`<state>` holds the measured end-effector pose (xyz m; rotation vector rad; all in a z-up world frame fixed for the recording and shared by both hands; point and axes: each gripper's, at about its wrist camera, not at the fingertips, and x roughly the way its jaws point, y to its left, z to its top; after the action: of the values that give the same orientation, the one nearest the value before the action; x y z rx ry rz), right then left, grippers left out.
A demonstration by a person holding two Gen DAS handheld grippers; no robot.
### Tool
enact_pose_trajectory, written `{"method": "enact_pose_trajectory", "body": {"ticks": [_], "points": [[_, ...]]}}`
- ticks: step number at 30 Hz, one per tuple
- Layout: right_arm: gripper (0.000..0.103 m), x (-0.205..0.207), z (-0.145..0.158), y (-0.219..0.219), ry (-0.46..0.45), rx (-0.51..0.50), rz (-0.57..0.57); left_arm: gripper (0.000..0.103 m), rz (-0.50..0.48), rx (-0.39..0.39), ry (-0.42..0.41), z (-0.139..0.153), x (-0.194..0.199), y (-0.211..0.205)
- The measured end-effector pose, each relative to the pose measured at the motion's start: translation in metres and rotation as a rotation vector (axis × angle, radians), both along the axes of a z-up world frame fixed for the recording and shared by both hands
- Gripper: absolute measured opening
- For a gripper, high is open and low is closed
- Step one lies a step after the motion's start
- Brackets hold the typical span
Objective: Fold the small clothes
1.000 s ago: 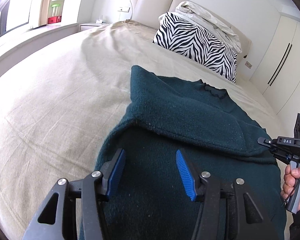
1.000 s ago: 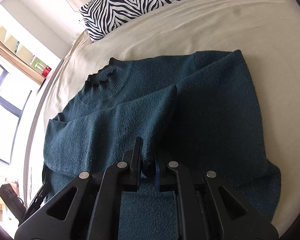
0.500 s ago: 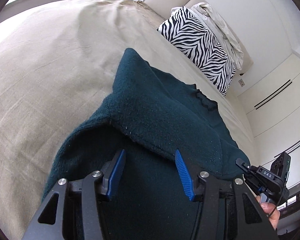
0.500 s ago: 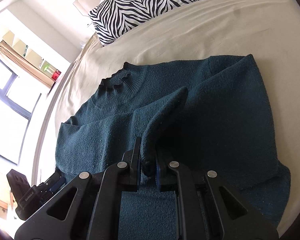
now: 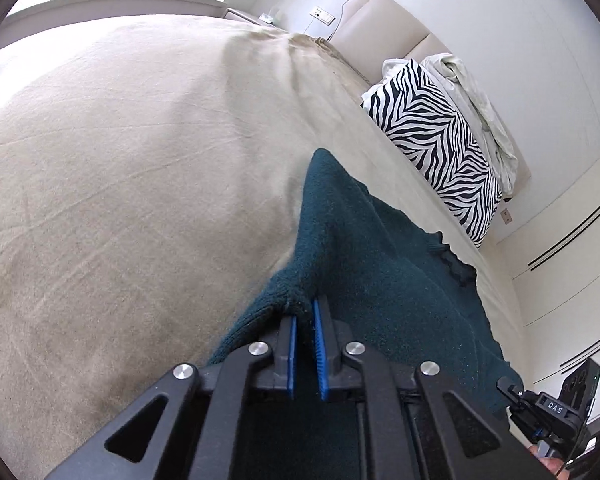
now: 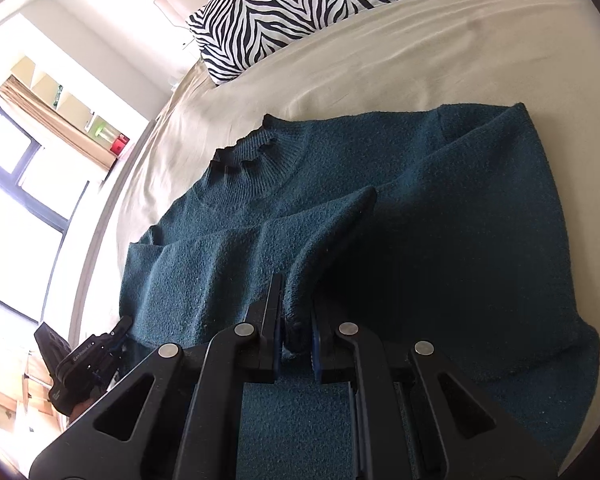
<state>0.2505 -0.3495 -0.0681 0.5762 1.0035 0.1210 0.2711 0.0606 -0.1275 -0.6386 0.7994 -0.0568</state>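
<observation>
A dark teal knit sweater (image 6: 440, 220) lies on the beige bed, collar (image 6: 251, 156) toward the pillow, with both sleeves folded across its body. My left gripper (image 5: 304, 312) is shut on the sweater's left edge (image 5: 295, 292), which bunches up between the blue pads. My right gripper (image 6: 293, 320) is shut on the cuff of a folded sleeve (image 6: 320, 248). The sweater also shows in the left wrist view (image 5: 380, 272). The left gripper shows at the lower left of the right wrist view (image 6: 87, 356), and the right gripper at the lower right of the left wrist view (image 5: 548, 412).
A zebra-striped pillow (image 5: 436, 140) leans on the headboard, with a crumpled pale sheet (image 5: 476, 92) behind it. The beige bedsheet (image 5: 119, 180) spreads wide to the left. White wardrobe doors (image 5: 560, 264) stand at the right. A window (image 6: 15, 168) is beyond the bed.
My left gripper has closed from wide open onto the sweater's left edge and turned toward the bed's open side. My right gripper stays shut on the sleeve cuff and has shifted slightly.
</observation>
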Motion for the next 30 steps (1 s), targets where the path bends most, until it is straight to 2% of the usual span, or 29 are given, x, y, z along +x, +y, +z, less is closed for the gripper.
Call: {"method": "enact_pose_trajectory", "body": {"ticks": [2,5,7,11,13,16,19,21,22,23,24,25,28,30], "points": [[0.011,0.003,-0.002,0.004,0.013,-0.041,0.002,0.012,-0.010,0.014,0.000,0.002,0.000,-0.003],[0.011,0.004,-0.012,0.000,0.049,-0.028,-0.018,0.019,-0.031,0.018,0.014,0.007,-0.012,-0.004],[0.011,0.001,-0.020,-0.004,0.062,-0.013,-0.020,0.034,-0.062,0.053,0.015,0.016,-0.028,-0.014],[0.011,-0.002,-0.026,-0.012,0.048,0.038,-0.038,0.038,-0.119,0.121,-0.072,0.048,-0.051,-0.036],[0.011,-0.002,-0.023,-0.013,0.038,0.028,-0.048,0.044,-0.122,0.156,-0.121,0.066,-0.043,-0.040],[0.011,0.001,-0.019,-0.012,0.033,0.003,-0.045,0.046,-0.125,0.282,-0.165,0.082,-0.008,-0.049],[0.011,0.003,-0.022,-0.013,0.044,-0.007,-0.043,0.046,-0.158,0.385,-0.110,0.074,0.039,-0.056],[0.011,0.002,-0.025,-0.016,0.043,-0.003,-0.043,0.046,-0.159,0.448,-0.030,0.053,0.062,-0.053],[0.011,0.001,-0.026,-0.018,0.042,0.007,-0.045,0.046,-0.149,0.451,0.028,0.039,0.069,-0.046],[0.011,0.000,-0.027,-0.020,0.042,0.019,-0.048,0.047,-0.138,0.423,0.065,0.026,0.072,-0.037],[0.011,-0.001,-0.026,-0.023,0.046,0.024,-0.056,0.048,-0.141,0.370,0.057,0.017,0.068,-0.028],[0.011,-0.003,-0.024,-0.026,0.050,0.019,-0.067,0.048,-0.146,0.352,0.036,0.014,0.065,-0.024],[0.012,-0.009,-0.008,-0.035,0.055,-0.076,-0.159,0.048,-0.157,0.406,0.037,0.015,0.064,-0.031],[0.012,-0.009,0.009,-0.036,-0.010,-0.083,-0.195,0.049,-0.149,0.414,0.030,0.013,0.062,-0.032]]}}
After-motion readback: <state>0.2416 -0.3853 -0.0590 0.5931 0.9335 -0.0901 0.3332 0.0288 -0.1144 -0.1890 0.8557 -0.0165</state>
